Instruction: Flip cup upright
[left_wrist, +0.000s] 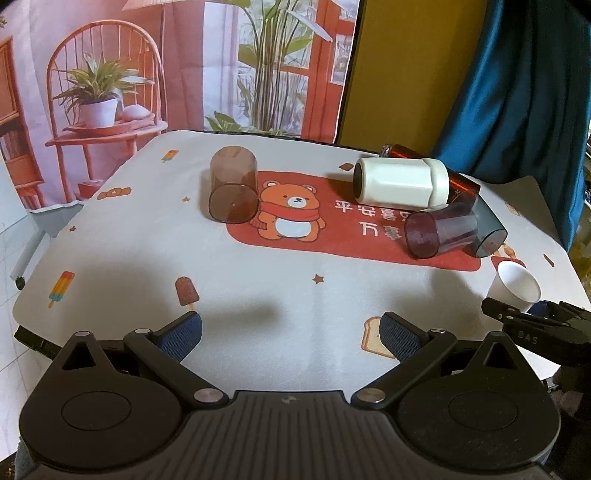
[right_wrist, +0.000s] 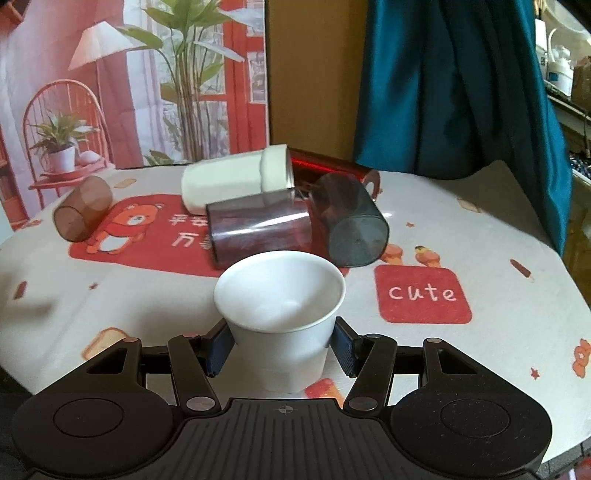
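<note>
A white paper cup (right_wrist: 282, 317) stands upright, mouth up, between the fingers of my right gripper (right_wrist: 282, 349), whose blue pads (right_wrist: 219, 347) sit against its sides. The cup also shows in the left wrist view (left_wrist: 515, 286) at the table's right edge, with the right gripper's black fingers just below it. My left gripper (left_wrist: 290, 334) is open and empty, low over the near middle of the tablecloth (left_wrist: 258, 280).
Several cups lie on their sides: a brown one (left_wrist: 232, 188) at far left, a white one (left_wrist: 400, 182), a dark purple one (left_wrist: 439, 230), a grey one (right_wrist: 354, 221) and a red one (right_wrist: 332, 168) clustered ahead of the paper cup. The table edge (right_wrist: 554, 254) is to the right.
</note>
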